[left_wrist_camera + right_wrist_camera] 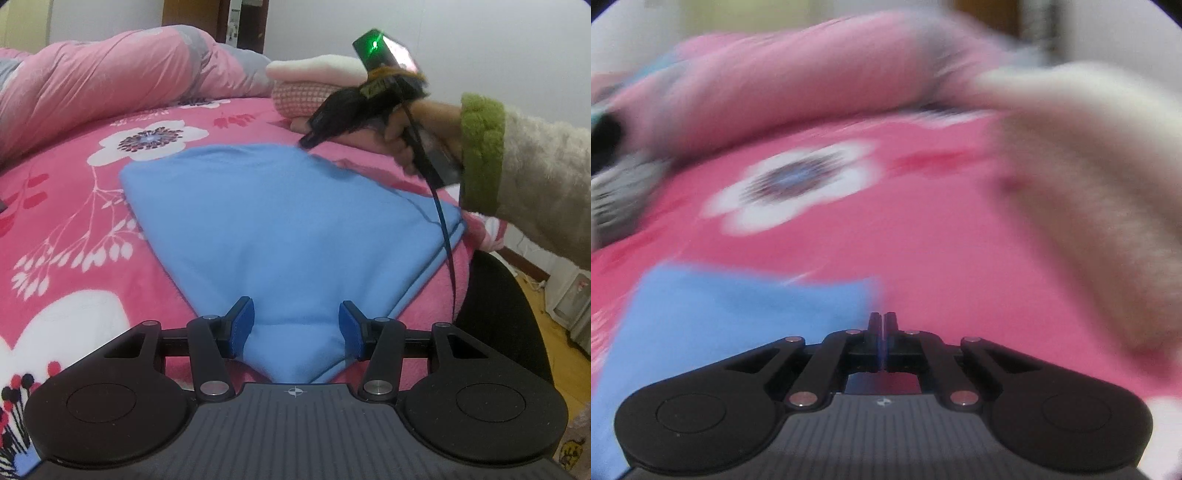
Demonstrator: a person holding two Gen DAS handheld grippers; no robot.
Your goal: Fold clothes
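Presently, left gripper (296,325) stands spread over blue garment (280,221) corner; right gripper (882,321) pressed together, holding nothing.

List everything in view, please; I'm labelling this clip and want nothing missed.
blue cloth: one, light blue, lying folded on the bedspread, its near corner between the left gripper's fingers
bedspread: one, pink with white flowers, covering the bed
quilt: one, pink and grey, bunched at the far side of the bed
plush items: a white one lying on a pink checked one, far right of the bed
chair: one, black, beside the bed at right
left gripper: black with blue pads, open around the cloth's corner
right gripper: black, shut, at the cloth's far edge
sleeve: beige, fuzzy, green cuff
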